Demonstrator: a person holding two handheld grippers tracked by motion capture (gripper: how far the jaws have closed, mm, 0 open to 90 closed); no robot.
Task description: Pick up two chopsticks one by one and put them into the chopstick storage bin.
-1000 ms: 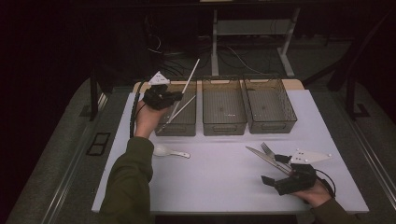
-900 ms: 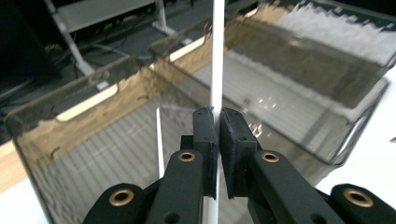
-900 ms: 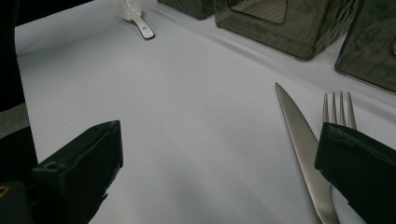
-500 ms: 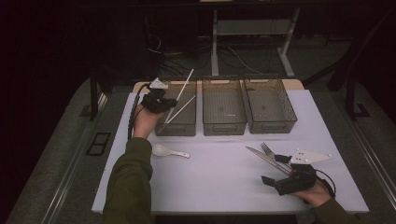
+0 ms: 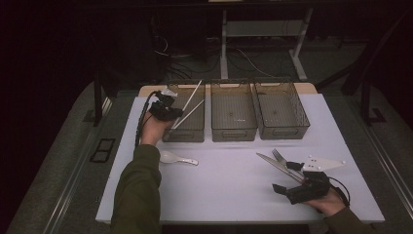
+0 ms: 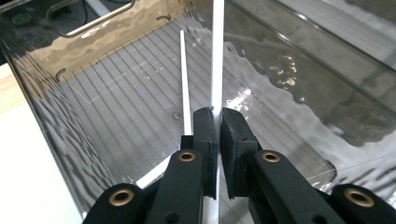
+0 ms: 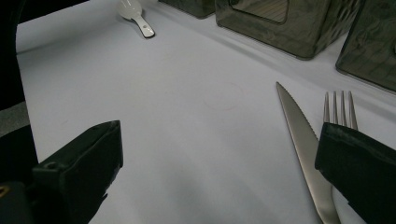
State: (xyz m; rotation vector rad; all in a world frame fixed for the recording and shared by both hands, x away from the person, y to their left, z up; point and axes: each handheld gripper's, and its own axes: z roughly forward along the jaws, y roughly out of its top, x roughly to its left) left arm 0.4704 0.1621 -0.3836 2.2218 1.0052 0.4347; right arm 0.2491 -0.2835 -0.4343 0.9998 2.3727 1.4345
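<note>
High view, going left to right: the left gripper is hovering at the near-left corner of the left bin, pinching a white chopstick that's sticking up and leaning back over the bin; a second chopstick is lying tilted right beside it, low end in the bin, top end poking over the rim. In the left gripper view the jaws are squeezing together on the chopstick, with the other one just to the left, resting inside the ribbed bin. A white spoon is sitting on the table just in front of that bin; middle bin and right bin are standing in a row next to it. Over on the right, a knife and fork are lying side by side on the table; the right gripper is resting low near them, jaws spread wide, gripping nothing. In the right gripper view, the knife is lying between the jaws, and the fork is peeking out from behind the right jaw.
</note>
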